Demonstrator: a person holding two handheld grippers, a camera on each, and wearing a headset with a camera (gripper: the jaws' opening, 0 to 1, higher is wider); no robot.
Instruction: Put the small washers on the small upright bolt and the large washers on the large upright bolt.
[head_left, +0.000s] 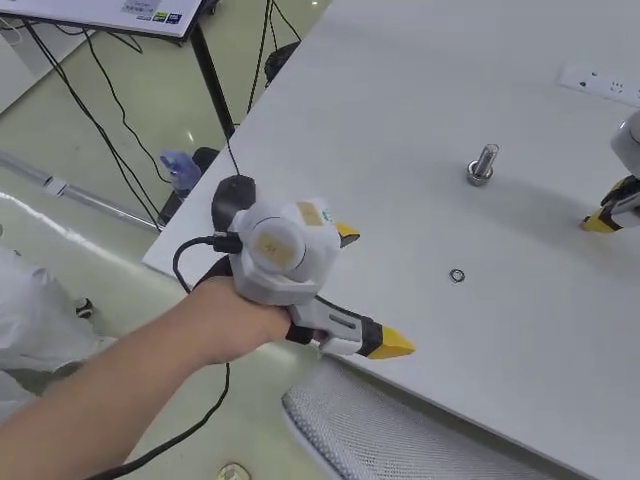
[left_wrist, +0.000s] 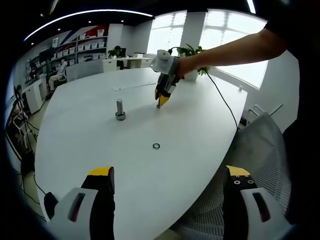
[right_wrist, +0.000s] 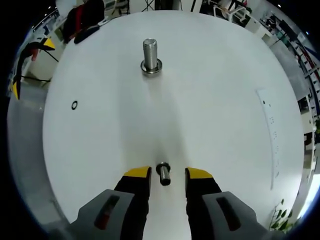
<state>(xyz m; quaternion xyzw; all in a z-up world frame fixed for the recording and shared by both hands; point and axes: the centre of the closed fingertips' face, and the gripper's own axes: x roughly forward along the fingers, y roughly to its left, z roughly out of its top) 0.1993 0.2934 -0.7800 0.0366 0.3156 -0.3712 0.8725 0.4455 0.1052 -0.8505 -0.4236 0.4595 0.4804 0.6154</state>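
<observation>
Left gripper (head_left: 368, 290) hangs at the near edge of the white tabletop (head_left: 420, 90), its jaws spread wide and empty. The right gripper (right_wrist: 168, 172) has its jaws set narrow, a slim gap either side of the small upright bolt (right_wrist: 163, 175), not touching it. The large upright bolt (right_wrist: 151, 56) stands well ahead of those jaws. One small washer (left_wrist: 156, 146) lies flat ahead of the left jaws, between their lines. Thin, light, stiff and likely slippery, it probably wants pinching across its rim.

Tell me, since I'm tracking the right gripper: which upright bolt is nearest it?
The small bolt, between the right gripper's open jaws; the large bolt stands farther ahead.
</observation>
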